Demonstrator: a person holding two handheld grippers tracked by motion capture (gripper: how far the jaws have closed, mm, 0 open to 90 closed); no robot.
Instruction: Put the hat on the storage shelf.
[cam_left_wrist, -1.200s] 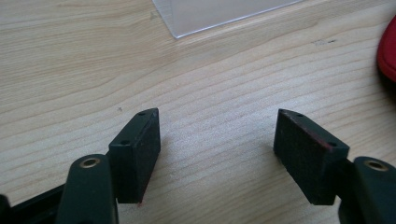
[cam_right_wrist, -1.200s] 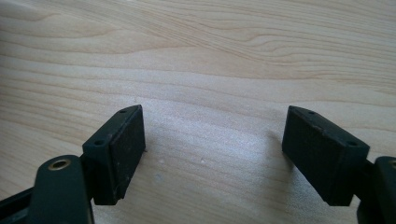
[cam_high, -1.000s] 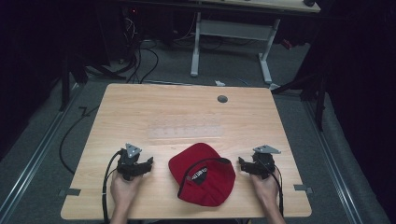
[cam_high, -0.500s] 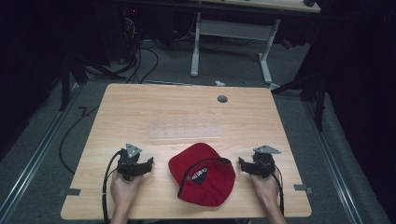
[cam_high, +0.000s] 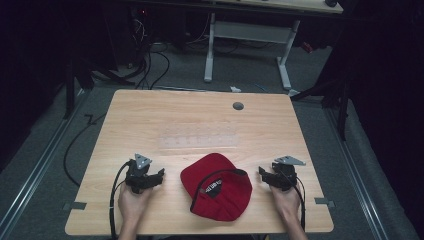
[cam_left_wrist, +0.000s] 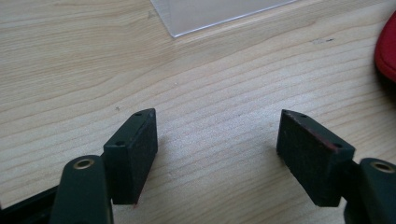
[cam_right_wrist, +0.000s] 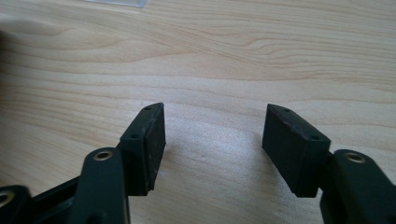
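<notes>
A red cap lies upside down near the table's front edge, its black inner band and label showing; its rim also shows at the right edge of the left gripper view. My left gripper rests on the wood to the cap's left, jaws open with bare table between them. My right gripper rests to the cap's right, pointing toward it. Its jaws have just been closing a little but still stand open, with only wood grain between them.
A clear plastic sheet lies flat at the table's middle; its corner shows in the left gripper view. A round grey cable port sits near the far edge. A desk frame and cables stand on the floor beyond.
</notes>
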